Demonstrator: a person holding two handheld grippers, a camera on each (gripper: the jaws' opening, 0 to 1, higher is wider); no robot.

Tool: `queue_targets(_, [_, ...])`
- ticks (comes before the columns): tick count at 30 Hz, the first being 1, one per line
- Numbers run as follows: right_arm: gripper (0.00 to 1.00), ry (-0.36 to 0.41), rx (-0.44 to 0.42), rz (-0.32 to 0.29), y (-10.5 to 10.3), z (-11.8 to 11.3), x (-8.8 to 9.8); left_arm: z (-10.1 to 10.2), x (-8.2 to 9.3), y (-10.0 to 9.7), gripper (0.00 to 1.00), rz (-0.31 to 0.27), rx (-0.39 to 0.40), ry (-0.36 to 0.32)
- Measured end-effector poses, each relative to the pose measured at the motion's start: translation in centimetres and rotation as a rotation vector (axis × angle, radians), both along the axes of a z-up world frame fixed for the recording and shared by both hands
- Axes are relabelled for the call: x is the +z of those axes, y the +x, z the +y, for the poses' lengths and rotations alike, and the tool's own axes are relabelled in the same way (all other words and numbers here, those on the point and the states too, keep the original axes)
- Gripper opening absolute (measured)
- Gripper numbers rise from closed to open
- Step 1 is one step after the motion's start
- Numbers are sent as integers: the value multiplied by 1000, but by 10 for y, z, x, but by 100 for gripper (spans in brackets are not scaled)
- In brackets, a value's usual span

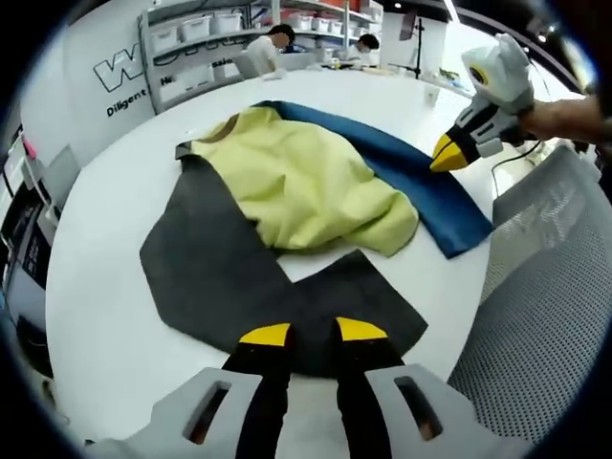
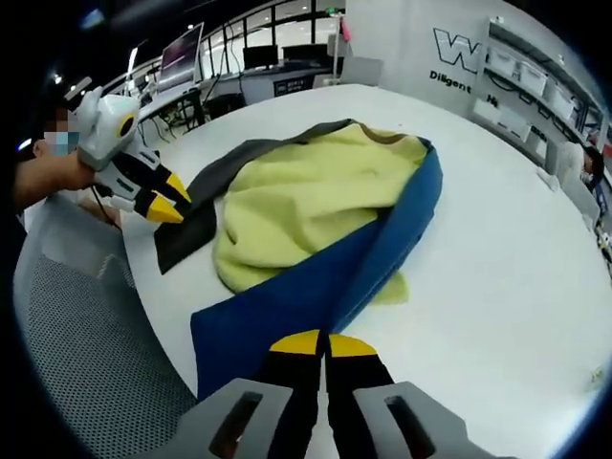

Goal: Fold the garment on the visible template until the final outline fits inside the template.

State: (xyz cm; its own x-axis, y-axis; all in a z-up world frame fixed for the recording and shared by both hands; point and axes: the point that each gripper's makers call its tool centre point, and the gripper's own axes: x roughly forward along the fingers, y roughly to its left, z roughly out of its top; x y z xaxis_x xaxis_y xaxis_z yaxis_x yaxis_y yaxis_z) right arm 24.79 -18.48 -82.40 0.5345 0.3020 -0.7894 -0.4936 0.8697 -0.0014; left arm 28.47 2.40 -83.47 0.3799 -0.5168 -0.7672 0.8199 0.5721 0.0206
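Left gripper view has the crumpled yellow-green fleece garment [image 1: 306,186] lying on the round white table [image 1: 105,316], partly over a dark grey fabric panel [image 1: 215,273] and a blue fabric panel [image 1: 430,186]. The left gripper [image 1: 313,332] sits at the grey panel's near edge, jaws slightly apart, holding nothing. In the right gripper view the right gripper [image 2: 325,341], jaws together, is at the blue panel's near edge; can't tell if it's pinching cloth.

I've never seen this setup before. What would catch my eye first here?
A yellow-green garment lies crumpled mid-table, between a dark grey flap and a blue flap. The left hand-held gripper has its yellow tips at the grey flap's near edge; the right hand-held gripper is at the blue flap's corner.
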Motion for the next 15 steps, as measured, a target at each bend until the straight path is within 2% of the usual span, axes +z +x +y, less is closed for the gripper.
queue_targets(12, [0,1,0,5,-1,0,0,7,-5,5,6,14,31,7])
queue_targets(15, [0,-1,5,8,-1,0,-1,6,-3,4,9,41,51,-18])
